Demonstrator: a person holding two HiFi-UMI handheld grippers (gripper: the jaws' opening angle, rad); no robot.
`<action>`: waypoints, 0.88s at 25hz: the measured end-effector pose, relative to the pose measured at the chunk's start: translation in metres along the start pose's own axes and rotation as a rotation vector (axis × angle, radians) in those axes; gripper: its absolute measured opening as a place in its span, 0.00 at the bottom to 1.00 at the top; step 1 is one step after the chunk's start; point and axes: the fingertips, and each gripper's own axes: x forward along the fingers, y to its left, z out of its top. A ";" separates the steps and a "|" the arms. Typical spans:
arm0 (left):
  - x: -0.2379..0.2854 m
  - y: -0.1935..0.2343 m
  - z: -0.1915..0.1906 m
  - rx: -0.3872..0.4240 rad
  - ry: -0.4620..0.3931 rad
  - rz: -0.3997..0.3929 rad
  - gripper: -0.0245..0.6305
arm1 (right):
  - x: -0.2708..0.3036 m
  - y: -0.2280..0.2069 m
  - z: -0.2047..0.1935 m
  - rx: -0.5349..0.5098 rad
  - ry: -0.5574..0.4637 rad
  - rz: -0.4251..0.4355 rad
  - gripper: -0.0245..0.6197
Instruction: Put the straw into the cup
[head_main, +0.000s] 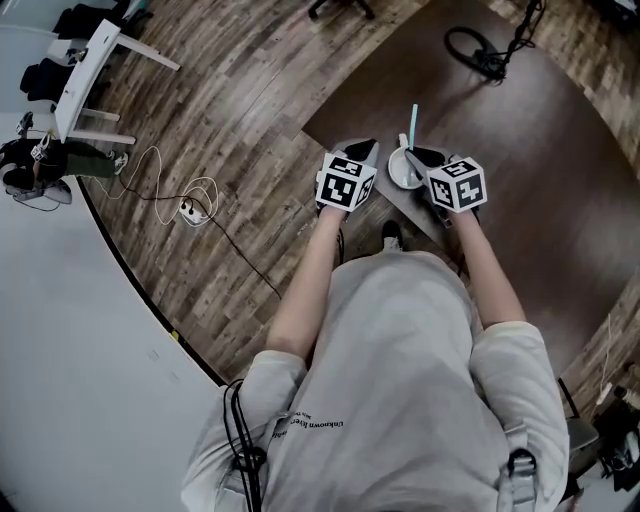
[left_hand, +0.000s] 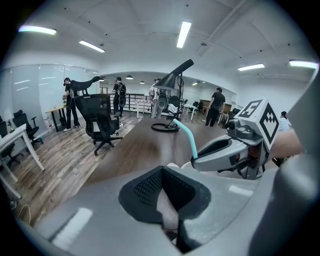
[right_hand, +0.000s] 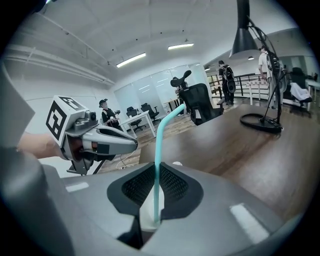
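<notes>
Over the cup (head_main: 404, 172), right hand-held gripper (right_hand: 155, 172) grasps the straw (right_hand: 159, 145); left hand-held gripper (left_hand: 163, 174) is clenched.

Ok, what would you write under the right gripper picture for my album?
Right gripper shut on a teal straw over the brown table, left gripper close by.

Person in a loose, pale grey short-sleeved T-shirt (head_main: 420, 350) bearing one line of small dark print (head_main: 315, 424), with a bundle of thin black cables (head_main: 238, 440) running down beside one shoulder and a grey strap with a dark buckle (head_main: 517, 463) at the other. Hand-held tools: the left gripper (head_main: 362, 150) and the right gripper (head_main: 425, 157), both smooth grey moulded plastic, topped by the left white cube with black square markers (head_main: 346, 181) and the matching right cube (head_main: 457, 185). Jaws are lined with black mesh-textured pads (left_hand: 150, 187); reddish inner parts show within the right gripper's shell.
</notes>
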 end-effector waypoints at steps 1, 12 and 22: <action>0.000 -0.001 -0.002 -0.001 0.003 -0.001 0.04 | 0.000 0.001 -0.002 -0.002 0.008 -0.001 0.13; 0.002 -0.007 0.002 -0.060 -0.032 -0.037 0.04 | 0.004 0.004 -0.021 -0.028 0.099 -0.006 0.15; -0.008 -0.005 0.000 -0.117 -0.055 -0.037 0.04 | 0.001 0.011 -0.023 -0.056 0.116 -0.044 0.14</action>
